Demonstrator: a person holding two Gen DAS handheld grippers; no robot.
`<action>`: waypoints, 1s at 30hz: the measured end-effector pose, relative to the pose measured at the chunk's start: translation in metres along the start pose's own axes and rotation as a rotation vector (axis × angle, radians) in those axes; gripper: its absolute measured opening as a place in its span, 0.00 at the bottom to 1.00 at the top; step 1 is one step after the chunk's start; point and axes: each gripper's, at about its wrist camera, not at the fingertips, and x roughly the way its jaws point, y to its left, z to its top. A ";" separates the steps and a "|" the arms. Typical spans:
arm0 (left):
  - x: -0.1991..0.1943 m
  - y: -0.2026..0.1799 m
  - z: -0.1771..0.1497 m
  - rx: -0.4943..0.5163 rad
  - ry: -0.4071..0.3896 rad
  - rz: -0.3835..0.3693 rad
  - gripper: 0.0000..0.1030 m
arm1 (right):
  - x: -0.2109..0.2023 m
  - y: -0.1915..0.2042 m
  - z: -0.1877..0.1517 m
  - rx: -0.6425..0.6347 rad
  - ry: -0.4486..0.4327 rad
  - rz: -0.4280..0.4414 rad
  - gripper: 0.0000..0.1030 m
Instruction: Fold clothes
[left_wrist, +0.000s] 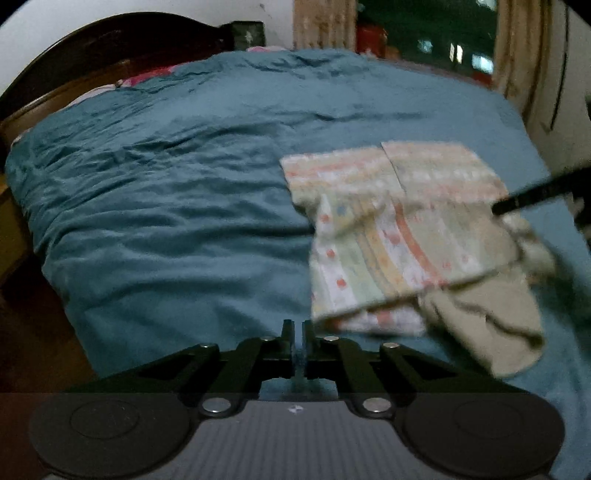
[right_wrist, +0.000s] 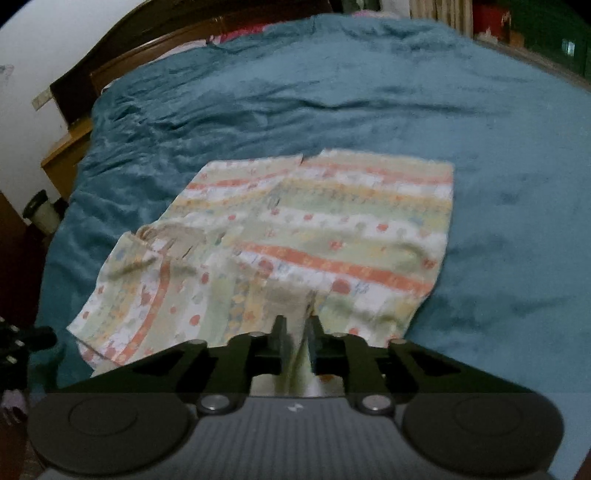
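Teal bedspread (left_wrist: 177, 206): covered the whole bed, wrinkled toward the left side; soft and slack. Judgement: it could drag along with any pull on the garment and carry the fold off line.
Left gripper (left_wrist: 297, 343): jaws drawn together at the near edge of the bed, just left of the garment's near corner. A sliver of teal showed between the pads; no patterned cloth there that I could make out. Judgement: it had probably pinched blanket or nothing, not the garment.
Risk, left: if that hand lifted now, only one side of the garment would rise, so the fold would go skewed, or the blanket would come up with it.
Patterned garment (right_wrist: 314, 229): pastel stripes and dots, lying on the bedspread right of centre in the left view. Far part flat with a split at its far edge; near part doubled over and rumpled, plain pale underside showing at the near right (left_wrist: 491, 317).
Risk, garment: the loose near flap was bunched. Judgement: creases would get locked in if folded over without smoothing, and the layers could slide apart, being thin fabric.
Right gripper (right_wrist: 297, 332): jaws nearly closed on a narrow pleat of the garment's near edge, cloth running up between the pads.
Risk, right: the bite looked thin. Judgement: it might hold one layer only and slip under tension, dropping the edge mid-fold.
Blur: both views smeared, so contact detail stayed uncertain.
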 end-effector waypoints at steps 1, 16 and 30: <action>0.000 0.003 0.006 -0.027 -0.007 -0.007 0.05 | -0.003 0.001 0.002 -0.018 -0.014 -0.010 0.18; 0.089 0.014 0.099 -0.317 0.042 -0.111 0.41 | 0.004 0.014 0.004 -0.078 -0.012 0.053 0.29; 0.134 0.027 0.102 -0.312 0.093 -0.031 0.00 | 0.016 0.020 -0.001 -0.150 0.004 0.075 0.32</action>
